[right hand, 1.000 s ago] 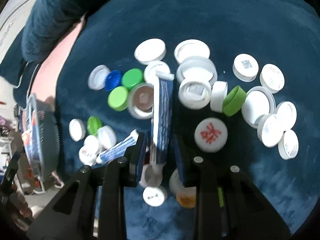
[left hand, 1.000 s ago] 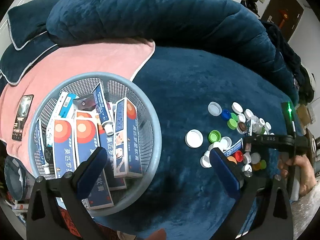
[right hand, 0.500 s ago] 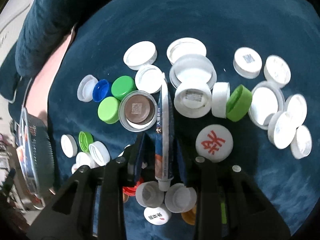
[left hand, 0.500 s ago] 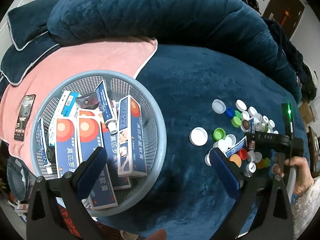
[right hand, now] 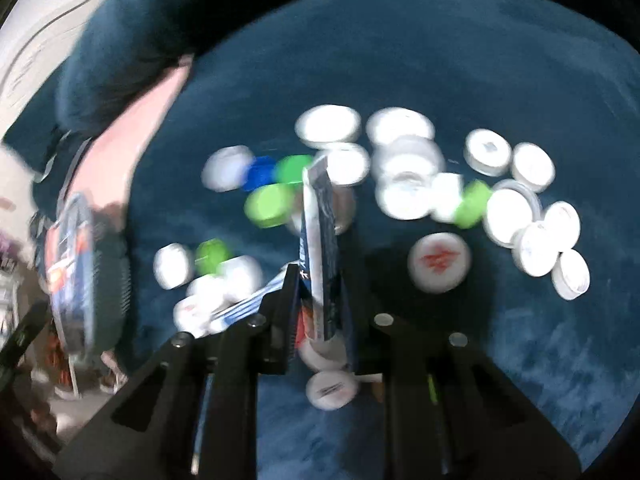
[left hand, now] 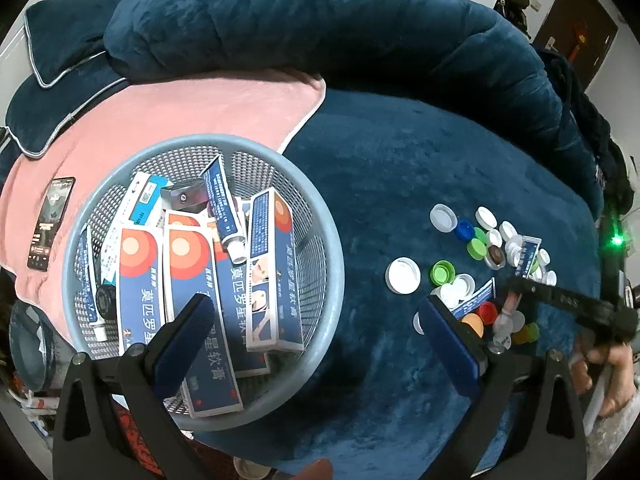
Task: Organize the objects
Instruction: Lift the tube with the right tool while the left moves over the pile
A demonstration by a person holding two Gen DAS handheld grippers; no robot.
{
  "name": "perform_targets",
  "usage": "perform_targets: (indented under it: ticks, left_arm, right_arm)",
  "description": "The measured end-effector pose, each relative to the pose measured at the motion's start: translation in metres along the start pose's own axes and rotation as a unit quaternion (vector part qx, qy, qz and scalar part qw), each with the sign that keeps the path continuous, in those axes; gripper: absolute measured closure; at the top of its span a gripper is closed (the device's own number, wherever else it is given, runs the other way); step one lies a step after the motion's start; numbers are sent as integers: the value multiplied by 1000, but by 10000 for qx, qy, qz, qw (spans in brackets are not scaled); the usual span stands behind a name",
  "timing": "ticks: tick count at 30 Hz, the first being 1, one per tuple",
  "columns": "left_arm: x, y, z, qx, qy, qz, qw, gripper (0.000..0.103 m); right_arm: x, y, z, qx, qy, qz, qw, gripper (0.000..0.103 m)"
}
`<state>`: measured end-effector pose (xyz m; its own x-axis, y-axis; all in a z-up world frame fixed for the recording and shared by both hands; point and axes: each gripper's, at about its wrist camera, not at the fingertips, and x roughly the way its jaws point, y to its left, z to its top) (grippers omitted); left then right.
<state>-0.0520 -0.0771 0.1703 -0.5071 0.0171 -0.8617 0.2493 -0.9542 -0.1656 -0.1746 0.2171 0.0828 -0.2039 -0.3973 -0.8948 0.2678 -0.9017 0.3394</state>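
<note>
My right gripper [right hand: 319,285] has its jaws closing tight on a blue ointment tube [right hand: 320,224]; the pads press its lower end and the tube stands up out of them. The picture is blurred. Below it lie several white, green and blue bottle caps [right hand: 404,196] on the dark blue blanket. In the left wrist view the same tube [left hand: 525,254] hangs tilted over the caps [left hand: 403,275], held by the right gripper [left hand: 516,300]. My left gripper [left hand: 318,314] is open and holds nothing, beside the grey-blue mesh basket [left hand: 334,256] of ointment boxes [left hand: 272,264] and tubes.
A second blue tube [left hand: 474,300] lies among the caps. The basket sits partly on a pink towel [left hand: 200,112] with a phone [left hand: 50,224] on it. A big dark blue pillow [left hand: 320,28] runs along the back. A hand [left hand: 608,364] grips the right tool.
The right gripper has shut on the blue tube and raised it off the caps, tilting it upright. The left gripper and the basket have kept still.
</note>
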Motion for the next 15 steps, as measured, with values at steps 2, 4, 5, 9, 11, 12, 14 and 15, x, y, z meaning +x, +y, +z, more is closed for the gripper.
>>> perform_targets:
  ticks: [2,4,5,9,11,12,14,15]
  left_arm:
    - [1,1,-1,44,15,42,10000,1]
    - [2,2,-1,46,36,68,10000,1]
    - [2,3,-2,35,41,68,10000,1]
    - [1,9,-1,-67,33,58,10000,1]
    - [0,11,-2,-108,40,54,9999,1]
    - [1,12,-2,-130,52,41,9999,1]
    - [2,12,-1,-134,70,36,9999,1]
    - [2,11,-1,-129,71,31,9999,1]
  right_arm:
    - [-3,21,-7,-238,73,376,9990,83]
    - [1,39,-10,-402,187,591,9973,83]
    - [5,48,-12,-513,284,639,9962,83]
    - [26,81,-16,-886,679,912,9896,82]
    - [28,90,-16,-998,653,945,9884,82]
    - [27,91,-15,-1050,599,891,9887,82]
    - [27,85,-12,-898,573,776,9913,82]
    - [26,77,-11,-731,588,734,9929,82]
